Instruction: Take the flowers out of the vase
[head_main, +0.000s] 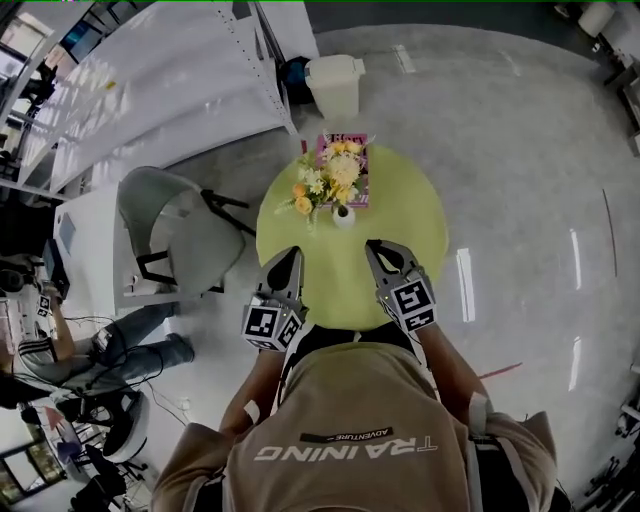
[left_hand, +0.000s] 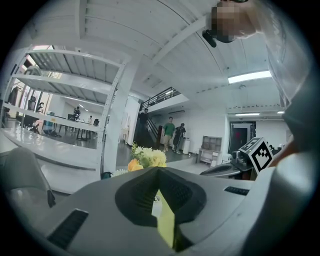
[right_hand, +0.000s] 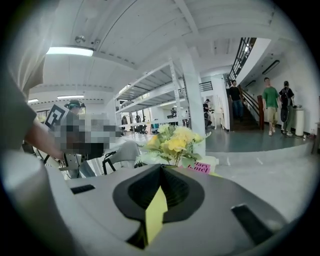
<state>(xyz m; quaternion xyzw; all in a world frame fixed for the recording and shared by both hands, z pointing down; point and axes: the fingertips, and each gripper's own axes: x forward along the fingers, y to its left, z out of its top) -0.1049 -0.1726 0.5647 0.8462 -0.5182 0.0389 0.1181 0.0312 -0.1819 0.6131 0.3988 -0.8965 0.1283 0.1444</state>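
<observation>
Far left: white metal shelving rack (head_main: 150, 80), flat perforated shelves on slim uprights. Just beside it is a grey moulded shell chair (head_main: 175, 235) with a smooth curved seat on dark legs.

Left tongs (head_main: 291, 251): grey matte plastic body tapering to a point, with the marker cube at the rear. They hover over the near-left part of the tabletop (head_main: 410, 270), a round, flat, yellow-green disc with a smooth finish. In the left gripper view the dark ribbed pads are pressed together at the tip and nothing is pinched. Only a sliver of tabletop shows through the hollow below.

Centre: the flowers (head_main: 330, 180) stand in the vase (head_main: 343, 215) on the far side of the tabletop, well apart from both tongs. It is a bunch of soft yellow, orange and white blooms with green leaves, leaning left. The vase is small, white, rounded and glossy. A pink-covered book (head_main: 360, 195) lies flat just behind it, partly under the blooms. A white boxy bin (head_main: 335, 85) stands on the floor beyond the tabletop.

Right tongs (head_main: 372, 246): same grey wedge shape, over the near-right part of the tabletop with the tip aimed at the vase. In the right gripper view the ribbed pads meet at the tip, closed and empty.

Right: polished grey floor (head_main: 540, 150), reflective, with light streaks.
</observation>
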